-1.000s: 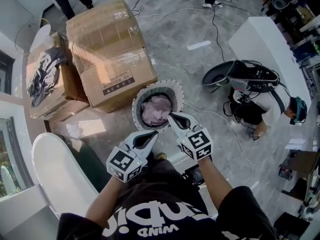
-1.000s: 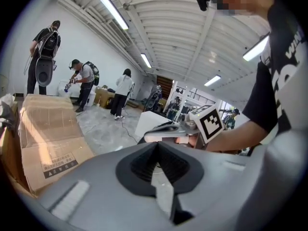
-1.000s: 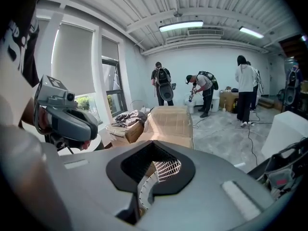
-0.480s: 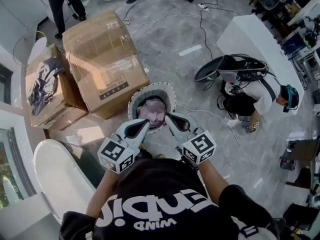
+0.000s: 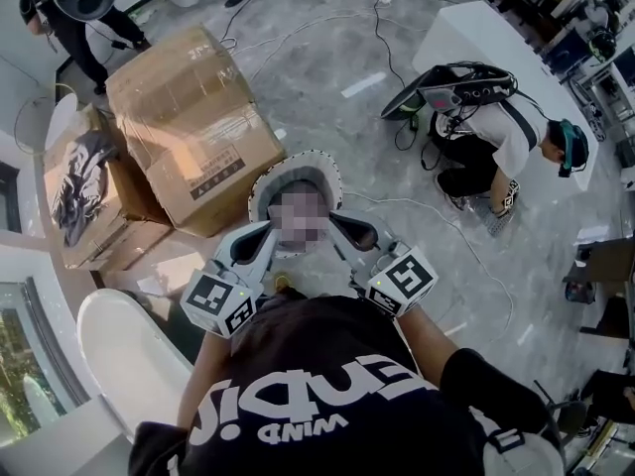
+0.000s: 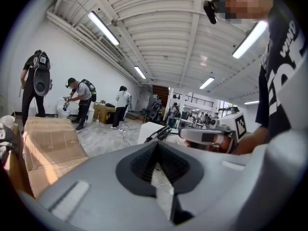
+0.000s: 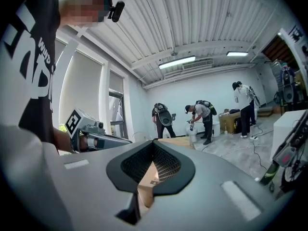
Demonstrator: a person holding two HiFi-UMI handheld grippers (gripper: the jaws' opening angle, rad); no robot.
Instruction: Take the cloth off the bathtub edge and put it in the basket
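Note:
The round white basket (image 5: 260, 194) stands on the grey floor just in front of me; a blurred patch covers its inside, so the cloth cannot be seen there. My left gripper (image 5: 266, 234) is at the basket's near left rim, shut and empty. My right gripper (image 5: 335, 224) is at the near right rim, also shut with nothing in it. In the left gripper view the left gripper's (image 6: 157, 142) tips meet, and the right gripper (image 6: 211, 136) shows beyond. In the right gripper view the right gripper's (image 7: 153, 143) tips also meet. The white bathtub (image 5: 124, 350) lies at my lower left.
Two cardboard boxes (image 5: 193, 117) (image 5: 84, 181) stand left of the basket. A person crouches at the right (image 5: 496, 137) beside a white block (image 5: 486, 43). Cables (image 5: 437, 226) run over the floor. More people stand at the far wall (image 6: 79, 100).
Both grippers have drawn back from over the basket toward my body and spread apart to either side of its near rim. Both stay shut.

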